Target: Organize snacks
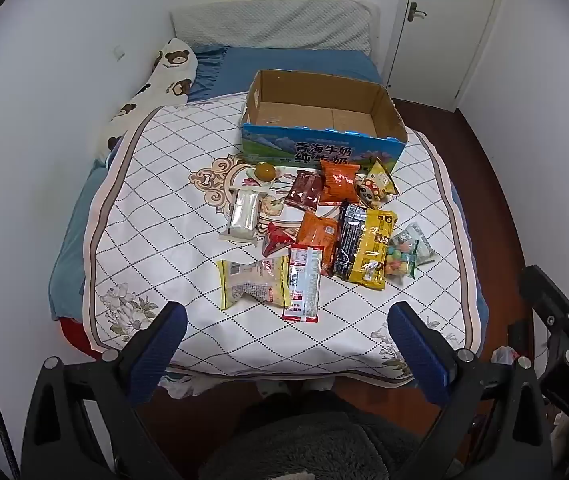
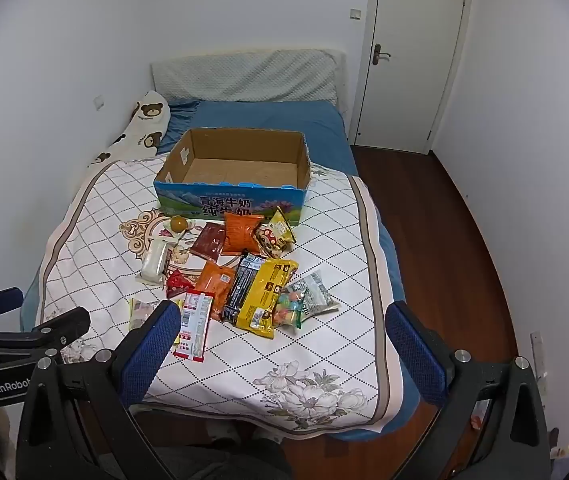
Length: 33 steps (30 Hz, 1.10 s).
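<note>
Snack packets (image 1: 324,232) lie scattered on the quilted bed cover (image 1: 144,200) before an empty cardboard box (image 1: 320,120) as the left gripper (image 1: 288,332) and right gripper (image 2: 280,328), jaws wide and holding nothing, hover at the start, with a first pickup seemingly next.

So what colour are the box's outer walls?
The cardboard box is blue with a mountain scene outside; clearest in the left wrist view.
</note>
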Motion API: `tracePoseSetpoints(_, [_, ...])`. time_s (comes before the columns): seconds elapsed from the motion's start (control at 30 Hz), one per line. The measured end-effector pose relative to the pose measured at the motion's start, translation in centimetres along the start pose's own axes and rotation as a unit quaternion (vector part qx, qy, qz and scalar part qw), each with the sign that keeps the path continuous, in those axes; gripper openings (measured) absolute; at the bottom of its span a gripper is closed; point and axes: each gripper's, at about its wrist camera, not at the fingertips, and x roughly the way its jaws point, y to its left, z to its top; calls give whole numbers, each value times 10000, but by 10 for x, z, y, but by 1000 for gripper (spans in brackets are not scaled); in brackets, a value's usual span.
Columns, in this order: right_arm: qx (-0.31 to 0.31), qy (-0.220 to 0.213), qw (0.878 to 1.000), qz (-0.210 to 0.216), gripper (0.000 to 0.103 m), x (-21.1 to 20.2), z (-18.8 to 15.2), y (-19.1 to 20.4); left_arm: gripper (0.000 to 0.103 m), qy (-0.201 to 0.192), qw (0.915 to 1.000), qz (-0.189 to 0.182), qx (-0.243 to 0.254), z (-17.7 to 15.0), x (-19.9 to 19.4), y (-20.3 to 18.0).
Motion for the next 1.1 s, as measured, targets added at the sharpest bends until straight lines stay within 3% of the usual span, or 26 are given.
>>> tracePoseSetpoints(1.1, [101,4,9999,-86,103,4,-4,4,103,-92,9999,-71,-27,4,-3,9])
